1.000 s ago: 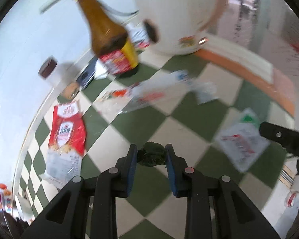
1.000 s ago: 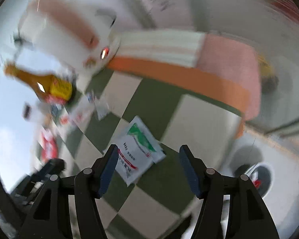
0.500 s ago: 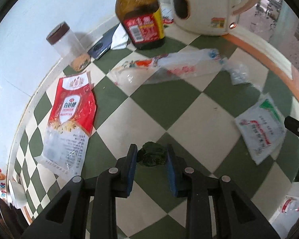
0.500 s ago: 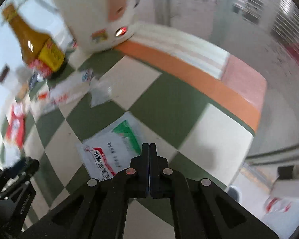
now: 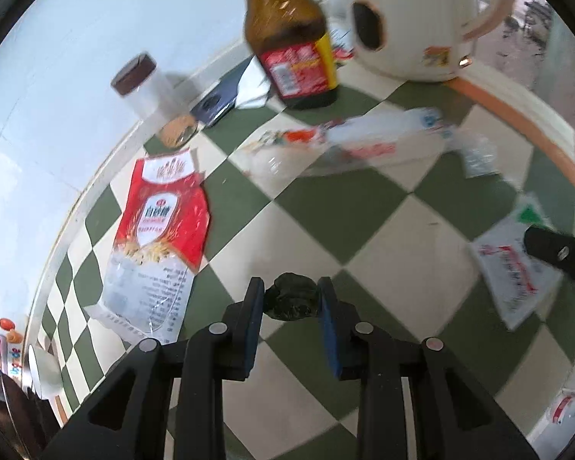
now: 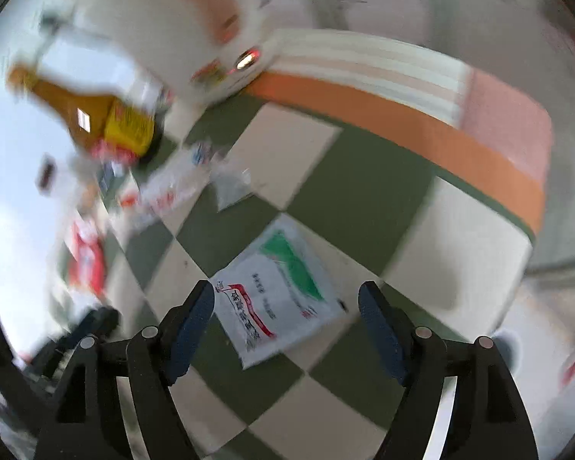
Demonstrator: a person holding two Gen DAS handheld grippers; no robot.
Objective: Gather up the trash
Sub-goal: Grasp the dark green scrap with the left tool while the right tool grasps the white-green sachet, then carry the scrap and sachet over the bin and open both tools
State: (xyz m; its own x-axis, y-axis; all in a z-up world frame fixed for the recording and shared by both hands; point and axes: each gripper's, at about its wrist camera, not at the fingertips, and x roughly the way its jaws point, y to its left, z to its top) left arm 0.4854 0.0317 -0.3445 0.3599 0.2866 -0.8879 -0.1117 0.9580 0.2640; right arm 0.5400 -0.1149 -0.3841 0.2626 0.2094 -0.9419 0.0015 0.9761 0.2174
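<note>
My left gripper (image 5: 290, 299) is shut on a dark green crumpled wad (image 5: 293, 301) and holds it over the checkered cloth. A red and white empty packet (image 5: 161, 230) lies to its left, a clear wrapper (image 5: 349, 145) further ahead. A white packet with a green corner (image 6: 276, 295) lies flat just ahead of my right gripper (image 6: 287, 303), which is open above it. The same packet shows at the right in the left wrist view (image 5: 517, 264), with a right finger (image 5: 556, 253) over it.
A brown sauce bottle (image 5: 291, 42), a cream kettle (image 5: 414, 19) and a clear jar with a brown lid (image 5: 153, 99) stand at the back by the wall. The table's orange edge (image 6: 421, 130) runs along the right. A small clear scrap (image 5: 479, 157) lies near it.
My right gripper was open, shut half a second ago, and is open again above the white packet. My left gripper still holds the green wad; its view has swung a little.
</note>
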